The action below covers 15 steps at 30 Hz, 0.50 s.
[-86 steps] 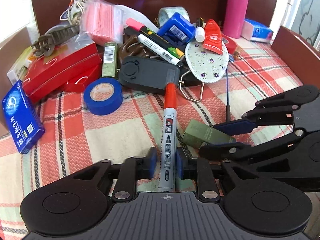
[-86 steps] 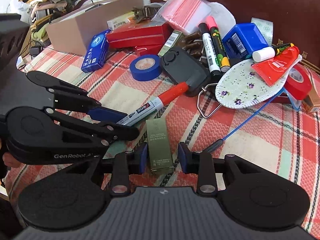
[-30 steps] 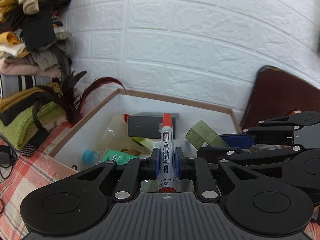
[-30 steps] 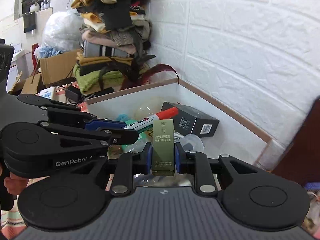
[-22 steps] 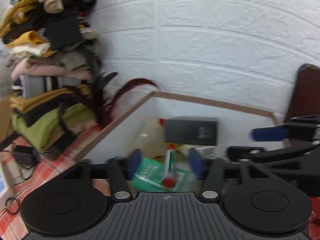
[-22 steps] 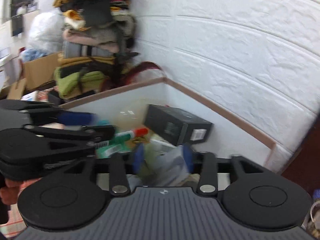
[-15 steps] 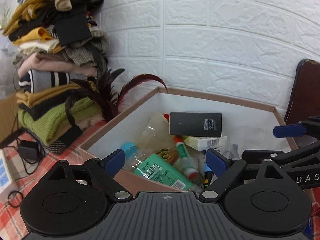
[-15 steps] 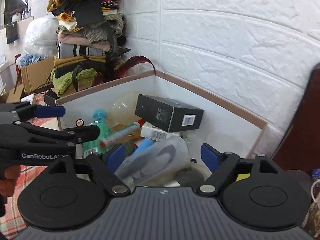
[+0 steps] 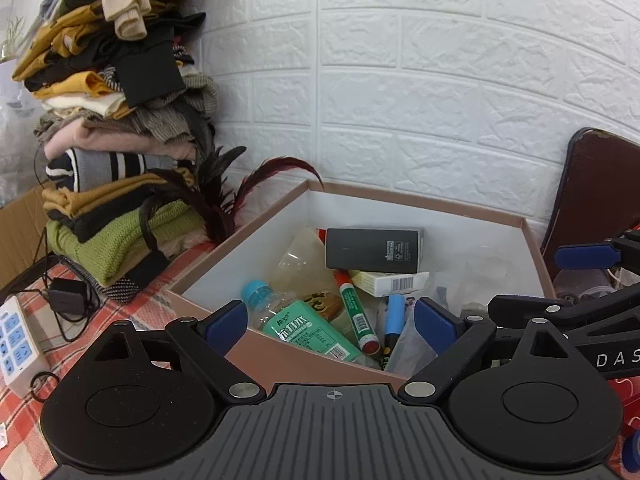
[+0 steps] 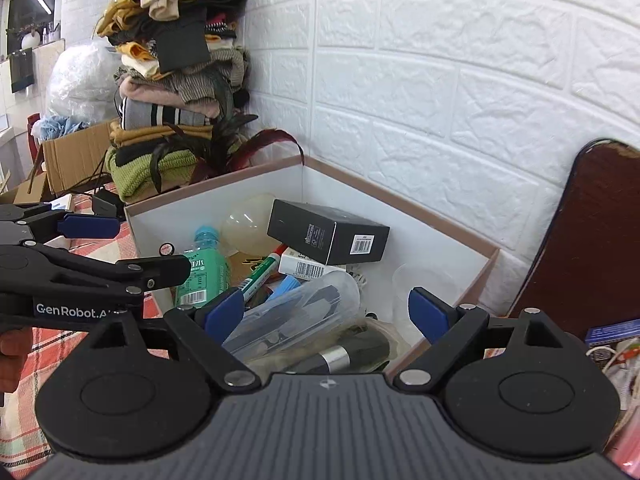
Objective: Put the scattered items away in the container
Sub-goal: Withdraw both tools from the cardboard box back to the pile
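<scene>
The container is a pink-rimmed white box (image 9: 420, 200) against the wall, also in the right wrist view (image 10: 400, 200). In it lie a red-capped marker (image 9: 357, 316), a black carton (image 9: 374, 250), a green-labelled bottle (image 9: 304, 328) and a clear plastic tub (image 10: 296, 316). I cannot pick out the olive carton. My left gripper (image 9: 330, 320) hangs open over the box's near rim, nothing between its fingers. My right gripper (image 10: 326, 312) hovers over the box beside it, its jaws opening with nothing between them. Each shows at the edge of the other's view: the right gripper (image 9: 560, 280), the left gripper (image 10: 132, 248).
A tall stack of folded clothes (image 9: 120, 120) and dark feathers (image 9: 224, 196) stand left of the box. A power strip (image 9: 18, 336) and charger (image 9: 66, 300) lie on the checked cloth. A brown chair back (image 9: 592, 184) rises at the right, white brick wall behind.
Both grippers opened over the box. The marker fell from the left one and the olive carton from the right one into the box. Both views have drawn back slightly.
</scene>
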Available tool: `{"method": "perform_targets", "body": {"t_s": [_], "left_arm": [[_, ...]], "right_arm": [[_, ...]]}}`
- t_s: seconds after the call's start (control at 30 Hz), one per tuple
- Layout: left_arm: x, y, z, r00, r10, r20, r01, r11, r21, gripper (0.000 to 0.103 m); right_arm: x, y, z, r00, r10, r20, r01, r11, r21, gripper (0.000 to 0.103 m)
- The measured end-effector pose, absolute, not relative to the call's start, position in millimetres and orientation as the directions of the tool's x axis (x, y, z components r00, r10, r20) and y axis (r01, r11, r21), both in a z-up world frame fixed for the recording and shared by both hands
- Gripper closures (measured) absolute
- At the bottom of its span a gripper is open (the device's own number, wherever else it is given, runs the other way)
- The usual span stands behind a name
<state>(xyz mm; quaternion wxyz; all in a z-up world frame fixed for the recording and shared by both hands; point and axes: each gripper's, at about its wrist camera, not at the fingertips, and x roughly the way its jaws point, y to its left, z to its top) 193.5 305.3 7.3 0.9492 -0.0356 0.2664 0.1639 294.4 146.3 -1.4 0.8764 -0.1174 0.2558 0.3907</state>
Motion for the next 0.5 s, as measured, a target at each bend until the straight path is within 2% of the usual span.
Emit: {"method": "perform_targets", "body": {"t_s": [0.5], "left_arm": [[143.7,243.7,52.2,0.837,0.281,-0.469,-0.291,0.955,0.053,0.005]], "right_arm": [[244.0,85.7,39.4,0.634,0.613,-0.472,-0.707,0.707,-0.032,0.005]]}}
